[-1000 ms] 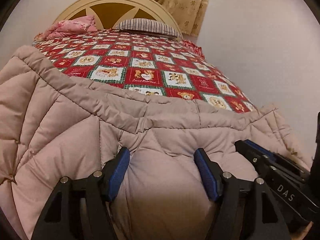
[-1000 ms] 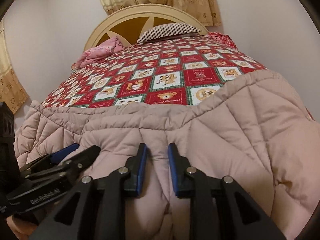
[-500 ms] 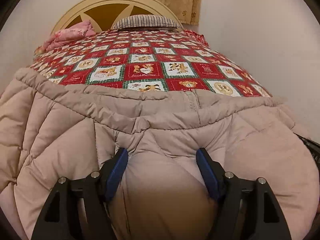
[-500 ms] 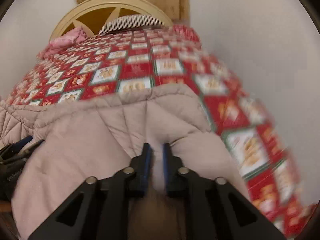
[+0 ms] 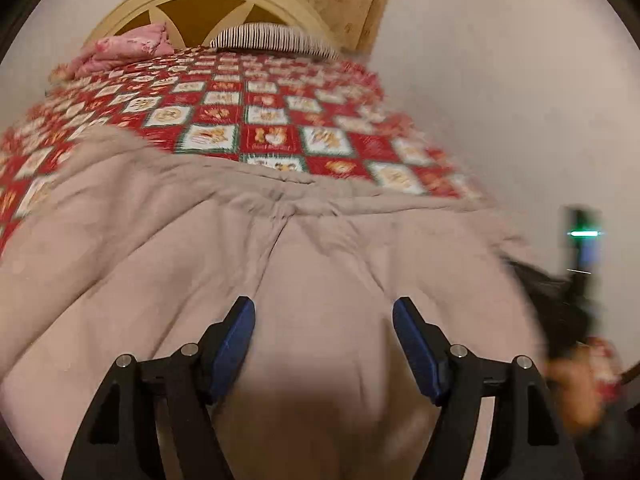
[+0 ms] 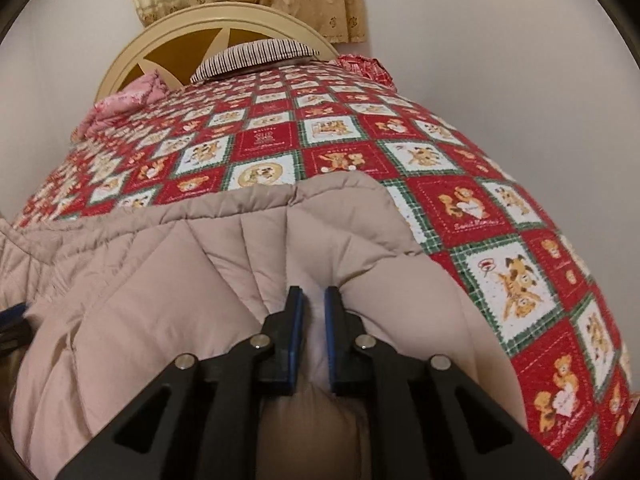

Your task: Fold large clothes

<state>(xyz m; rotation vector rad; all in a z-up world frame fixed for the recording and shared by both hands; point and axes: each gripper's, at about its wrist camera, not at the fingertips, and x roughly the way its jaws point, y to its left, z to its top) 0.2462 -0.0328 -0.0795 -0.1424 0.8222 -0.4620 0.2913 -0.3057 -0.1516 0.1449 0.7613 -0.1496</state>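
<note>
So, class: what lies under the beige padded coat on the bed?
The coat lies on the red patchwork bedspread, which shows past its far hem and to its right. What is beneath the coat's middle is covered. The right gripper pinches a fold of it.

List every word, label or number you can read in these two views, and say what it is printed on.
None can be read for certain.
Bedspread: small script lines under the bear pictures, too small to read.
Left wrist view: motion blur, nothing legible.
Beige quilted coat: no text shows.
</note>
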